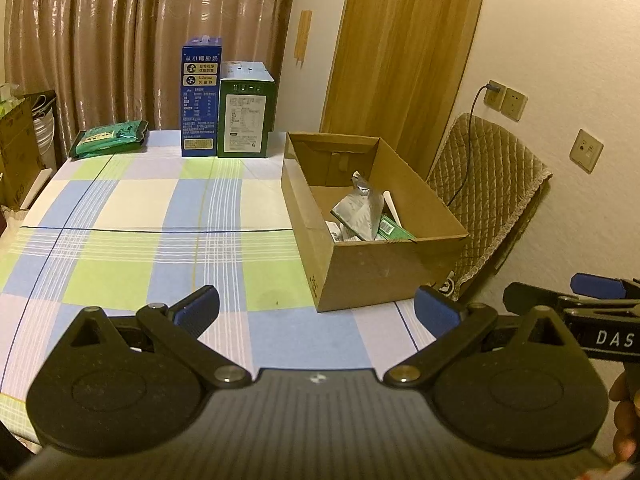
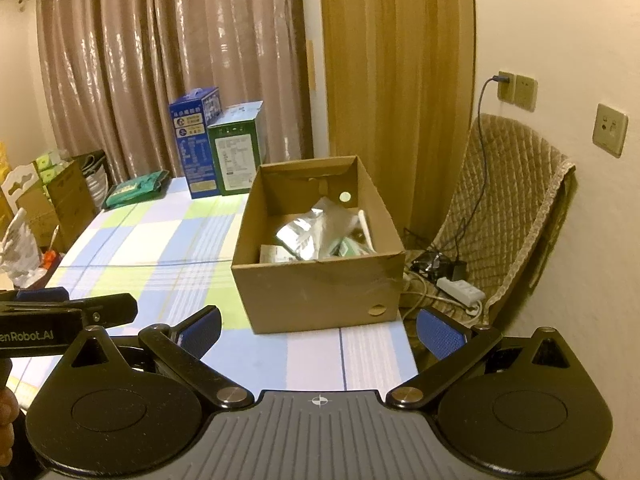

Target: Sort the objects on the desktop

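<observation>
The left gripper point(image 1: 316, 312), black with blue pads, hangs low over the near end of the checked blue, green and white tablecloth point(image 1: 132, 240), its fingers spread wide apart with nothing between them. From this left wrist view, an open brown cardboard box point(image 1: 360, 272) stands just beyond the right fingertip, at the table's right edge. Inside the box lie a crumpled silver foil pouch point(image 1: 356, 208), a white stick-like item point(image 1: 392, 208) and a small green carton point(image 1: 394, 230), heaped toward the near wall. Beyond the box's far left corner a tall blue printed carton point(image 1: 200, 100) and a shorter dark green carton point(image 1: 245, 116) stand upright, touching side by side. Well left of the box, at the table's far corner, lies a flat green plastic packet point(image 1: 108, 138). To the right of the box a quilted beige cover point(image 1: 488, 200) drapes against the wall. The right gripper point(image 1: 600, 300) juts in from the right edge, near the box's near right corner.

In the right wrist view, the right gripper point(image 2: 318, 326) also has its blue-padded fingers wide apart and empty, pointing at the box point(image 2: 320, 292), which sits straight ahead. The foil pouch point(image 2: 304, 236) shows inside. The blue carton point(image 2: 192, 136) and green carton point(image 2: 236, 156) stand behind the box's left side, the green packet point(image 2: 136, 190) farther left. The left gripper point(image 2: 68, 308) pokes in well left of the box.
</observation>
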